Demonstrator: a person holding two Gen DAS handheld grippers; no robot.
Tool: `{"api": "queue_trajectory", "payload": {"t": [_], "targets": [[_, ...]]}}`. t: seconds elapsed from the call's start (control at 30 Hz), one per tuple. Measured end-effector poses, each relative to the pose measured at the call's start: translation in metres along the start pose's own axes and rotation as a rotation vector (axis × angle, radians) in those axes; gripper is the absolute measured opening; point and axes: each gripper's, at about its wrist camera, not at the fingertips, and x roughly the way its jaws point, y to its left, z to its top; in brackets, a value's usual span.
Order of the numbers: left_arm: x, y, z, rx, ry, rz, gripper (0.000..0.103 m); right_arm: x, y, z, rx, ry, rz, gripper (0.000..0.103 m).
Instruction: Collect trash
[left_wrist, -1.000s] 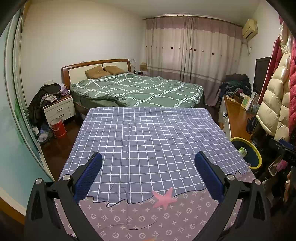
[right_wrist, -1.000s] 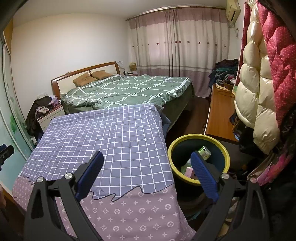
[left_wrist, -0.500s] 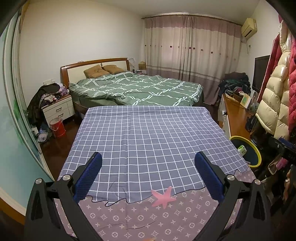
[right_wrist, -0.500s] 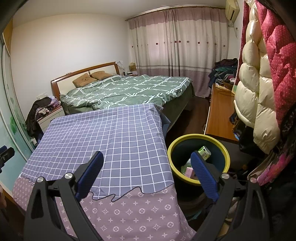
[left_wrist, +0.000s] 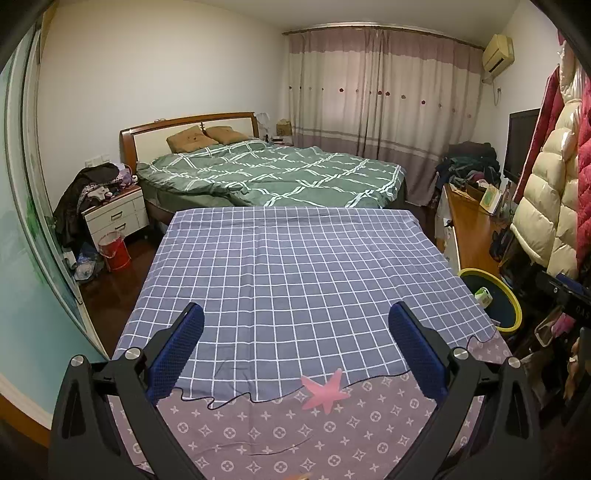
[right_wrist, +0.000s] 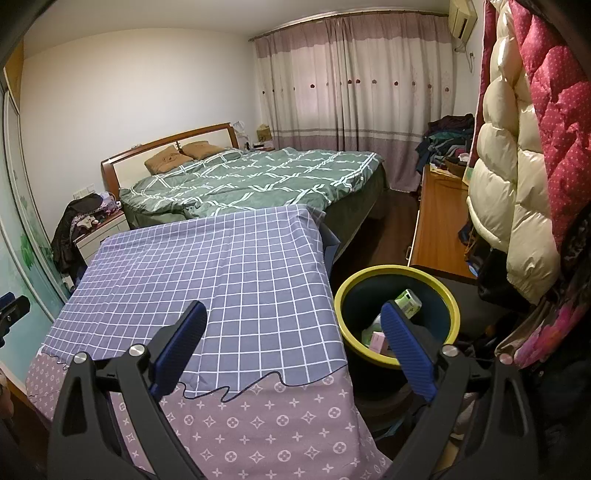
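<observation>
A dark bin with a yellow rim (right_wrist: 399, 271) stands on the floor right of the table and holds several scraps, among them a green-white packet (right_wrist: 408, 302) and a pink piece (right_wrist: 378, 339). The same bin (left_wrist: 511, 295) shows at the right edge of the left wrist view. My right gripper (right_wrist: 293, 325) is open above the table's right front corner, its right finger in front of the bin. My left gripper (left_wrist: 295, 325) is open over the near part of the table, with nothing between its fingers.
The table wears a blue checked cloth (left_wrist: 295, 266) with a pink-patterned border (left_wrist: 295, 424). Behind it is a bed with a green quilt (left_wrist: 280, 177). A wooden cabinet (right_wrist: 436, 221) and hanging padded coats (right_wrist: 517, 166) crowd the right. A nightstand (left_wrist: 114, 216) and red bucket (left_wrist: 114, 251) stand left.
The left wrist view has drifted slightly, with the table a little farther up in the frame. The right gripper has barely moved. Both stay open.
</observation>
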Motion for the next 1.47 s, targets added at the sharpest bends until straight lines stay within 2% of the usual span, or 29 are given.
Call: {"api": "queue_trajectory", "payload": {"t": [0.7,1.1,1.3,1.47], "targets": [[0.007,-0.001,0.0,-0.001,0.027,-0.022,0.098,0.006,0.002,-0.007,0.005,0.01,0.0,0.09],[0.026,0.0,0.006,-0.005,0.046,-0.037,0.098,0.019,0.003,-0.004,0.003,0.038,0.003,0.09],[0.077,0.015,0.026,-0.018,0.135,-0.004,0.098,0.054,0.016,0.013,-0.038,0.081,0.04,0.09],[0.153,0.034,0.04,-0.005,0.224,0.022,0.098,0.116,0.024,0.031,-0.046,0.142,0.049,0.09]]}}
